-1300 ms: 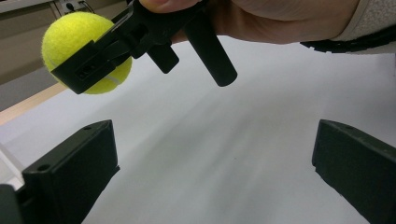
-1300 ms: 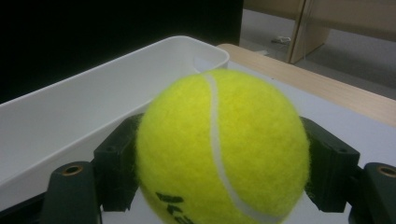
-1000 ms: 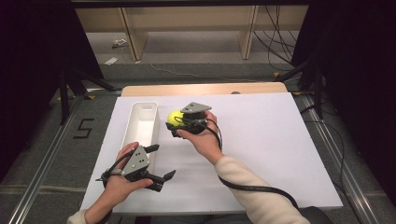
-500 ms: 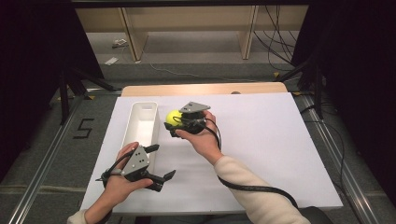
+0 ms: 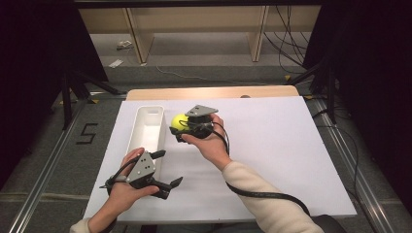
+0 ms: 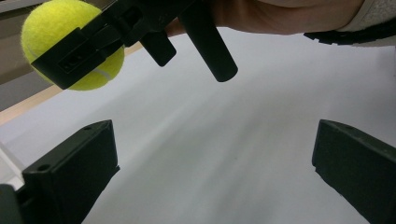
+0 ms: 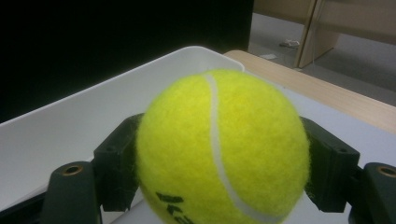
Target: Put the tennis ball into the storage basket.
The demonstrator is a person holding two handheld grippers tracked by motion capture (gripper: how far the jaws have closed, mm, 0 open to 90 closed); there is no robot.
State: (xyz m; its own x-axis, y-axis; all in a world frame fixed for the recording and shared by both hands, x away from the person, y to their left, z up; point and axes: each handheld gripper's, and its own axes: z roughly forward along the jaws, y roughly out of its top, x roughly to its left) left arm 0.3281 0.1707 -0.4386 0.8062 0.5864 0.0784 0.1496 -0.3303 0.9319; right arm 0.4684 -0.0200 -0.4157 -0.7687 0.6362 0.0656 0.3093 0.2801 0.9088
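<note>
Dark curtains flank the scene; beyond the far edge of our table stand pale wooden furniture legs on grey floor, with cables trailing at right. White board covers the tabletop, a strip of bare wood showing along its far side. On the board's left part lies a long white tray, its long axis running near to far. Our right gripper is held over the board just right of the tray, its jaws pointing left, clamped on a yellow tennis ball; in the right gripper view the ball sits pressed between both pads, with the tray's rim right behind it. Our left gripper sits near the board's near-left edge, jaws pointing right and standing wide apart with nothing between them. From the left gripper view we see the ball raised above the board in the other tool.
</note>
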